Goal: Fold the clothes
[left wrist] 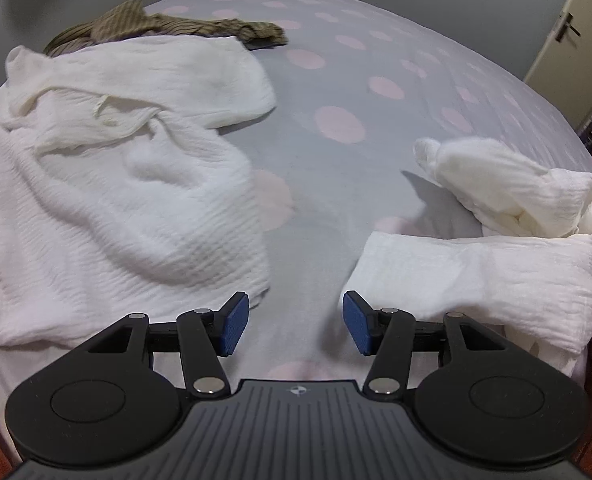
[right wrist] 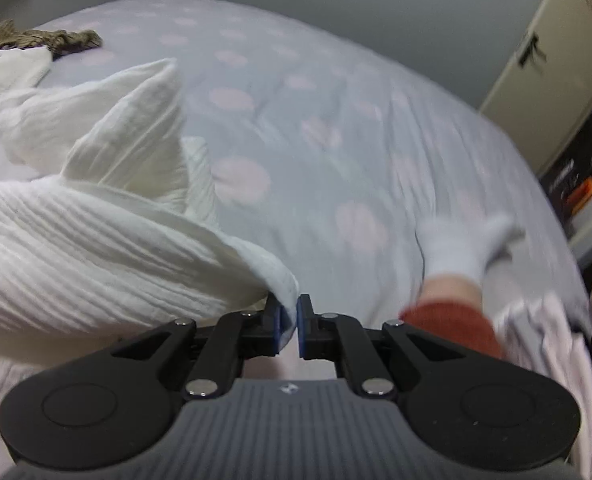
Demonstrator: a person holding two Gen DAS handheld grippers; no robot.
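Note:
A crinkled white garment [left wrist: 116,184] lies spread on the bed, its body at the left and another part [left wrist: 487,248] bunched at the right in the left wrist view. My left gripper [left wrist: 296,330] is open and empty, low over bare sheet between those two parts. My right gripper [right wrist: 290,326] is shut on an edge of the white garment [right wrist: 96,240], which lifts in a peaked fold to its left.
The bed has a grey sheet with pink dots [left wrist: 339,120]. A brown striped garment [left wrist: 184,26] lies at the far left of the bed. A foot in a grey sock [right wrist: 459,252] rests on the bed at the right. A cream door [left wrist: 571,36] stands at the right.

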